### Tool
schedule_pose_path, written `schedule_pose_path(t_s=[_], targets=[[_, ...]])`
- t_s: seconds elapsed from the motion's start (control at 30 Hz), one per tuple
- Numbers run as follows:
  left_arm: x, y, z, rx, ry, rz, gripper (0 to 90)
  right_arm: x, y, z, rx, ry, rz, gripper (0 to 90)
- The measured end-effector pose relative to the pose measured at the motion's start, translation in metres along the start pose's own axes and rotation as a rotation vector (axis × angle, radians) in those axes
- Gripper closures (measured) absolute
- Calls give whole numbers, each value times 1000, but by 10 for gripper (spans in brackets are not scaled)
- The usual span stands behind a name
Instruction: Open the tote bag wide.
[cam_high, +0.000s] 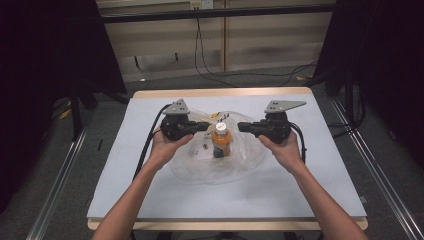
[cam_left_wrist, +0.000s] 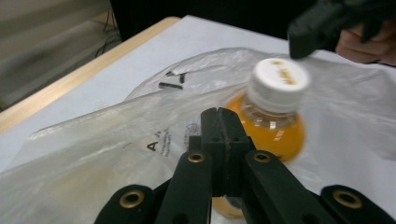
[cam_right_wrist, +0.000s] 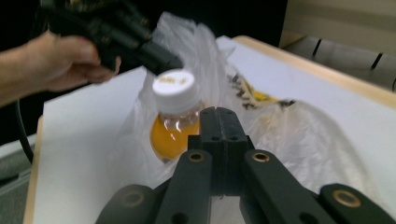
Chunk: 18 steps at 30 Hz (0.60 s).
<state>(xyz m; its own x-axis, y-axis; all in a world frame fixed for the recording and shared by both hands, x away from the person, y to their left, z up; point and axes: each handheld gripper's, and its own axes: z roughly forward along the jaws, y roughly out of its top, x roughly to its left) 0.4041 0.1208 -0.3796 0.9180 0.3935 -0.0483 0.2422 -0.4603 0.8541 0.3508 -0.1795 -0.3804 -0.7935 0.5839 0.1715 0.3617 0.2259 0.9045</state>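
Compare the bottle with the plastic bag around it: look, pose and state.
The bottle is rigid and stands upright; the plastic bag is limp, crumpled and spread flat over the table. The bottle holds orange liquid under a white cap; the bag is colourless with some dark print. Both are see-through, and both sit between the two hand-held grippers.

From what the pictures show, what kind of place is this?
Probably a lab or recording studio, not a home: a table under a white sheet, black curtains at both sides, and loose cables on the grey floor.
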Motion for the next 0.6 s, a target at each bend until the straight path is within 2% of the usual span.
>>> schedule_pose_path(t_s=[0.03, 0.07, 0.1, 0.13, 0.17, 0.23, 0.27, 0.33, 0.4, 0.47, 0.5, 0.53, 0.57, 0.6], targets=[[4, -7, 15, 72, 15, -3, 900, -2, -9, 12, 35, 17, 14, 900], [5, -11, 21, 107, 15, 1, 900, -3, -14, 18, 55, 23, 19, 900], [5, -11, 21, 107, 15, 1, 900, -3, -14, 18, 55, 23, 19, 900], [5, -16, 28, 112, 7, -5, 900, -5, -20, 24, 80, 24, 21, 900], [8, -26, 37, 139, 3, -15, 900, -11, -30, 35, 121, 17, 29, 900], [10, -34, 43, 169, 5, -31, 900, -17, -39, 44, 160, 6, 34, 900], [10, -34, 43, 169, 5, -31, 900, -17, -39, 44, 160, 6, 34, 900], [14, -44, 48, 219, 22, -28, 900, -26, -49, 55, 210, -8, 48, 900], [17, -51, 50, 234, 16, -38, 900, -29, -56, 63, 241, -4, 59, 900], [18, -56, 50, 259, 40, -43, 900, -32, -64, 69, 278, -7, 60, 900], [19, -59, 50, 273, 34, -37, 900, -34, -68, 72, 292, -9, 68, 900], [21, -61, 49, 324, 39, -3, 900, -37, -72, 74, 309, -17, 69, 900], [21, -61, 49, 324, 39, -3, 900, -39, -76, 76, 324, -19, 71, 900], [23, -67, 47, 370, 45, 21, 900, -41, -79, 76, 331, -24, 76, 900]])
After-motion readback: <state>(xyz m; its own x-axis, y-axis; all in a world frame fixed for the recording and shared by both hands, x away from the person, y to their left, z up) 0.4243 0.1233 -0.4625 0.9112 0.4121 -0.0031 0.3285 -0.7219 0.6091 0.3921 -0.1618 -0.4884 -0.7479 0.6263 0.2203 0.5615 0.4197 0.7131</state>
